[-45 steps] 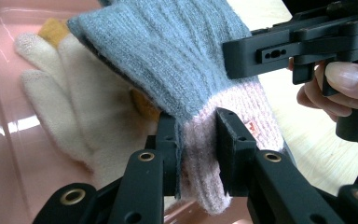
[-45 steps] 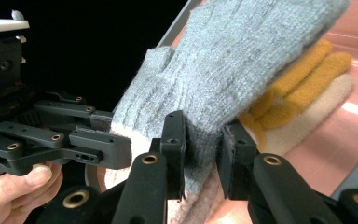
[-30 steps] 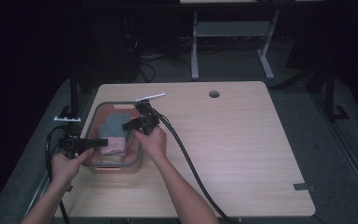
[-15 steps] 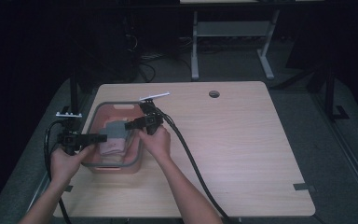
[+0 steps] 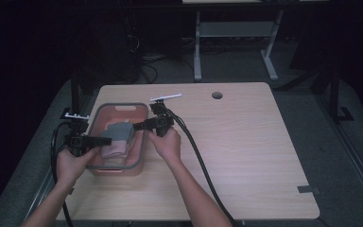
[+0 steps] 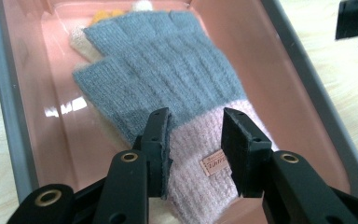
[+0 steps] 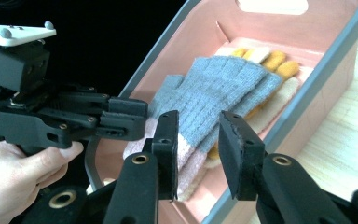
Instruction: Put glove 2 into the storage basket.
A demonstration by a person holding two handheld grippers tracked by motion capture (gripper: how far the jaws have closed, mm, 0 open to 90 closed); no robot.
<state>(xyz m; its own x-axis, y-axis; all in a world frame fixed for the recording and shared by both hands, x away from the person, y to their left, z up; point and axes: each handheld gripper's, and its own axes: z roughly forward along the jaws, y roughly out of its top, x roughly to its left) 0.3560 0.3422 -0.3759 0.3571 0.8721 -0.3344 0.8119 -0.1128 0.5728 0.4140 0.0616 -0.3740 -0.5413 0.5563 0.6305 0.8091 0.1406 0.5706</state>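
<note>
High view: L gripper [image 5: 105,140] at bin's [image 5: 141,142] left rim, jaws narrow, just been closing, gray-pink glove [image 6: 177,88] under & between them, not pinched | glove lies in bin atop yellow-cream glove [image 7: 270,60] | R gripper [image 5: 137,126] over right rim, jaws narrow, just been opening, empty, glove beyond tips | bin on surface [image 5: 246,142].

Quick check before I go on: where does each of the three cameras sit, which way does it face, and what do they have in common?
High view: above the person's side of the table, looking forward and down; both forearms, left gripper, right gripper.
Left gripper view: rides the left gripper, looks along its parted jaws over the grey-and-pink glove.
Right gripper view: rides the right gripper, faces the bin's rim; left hand beyond.
Shared: glove in pink bin.
</note>
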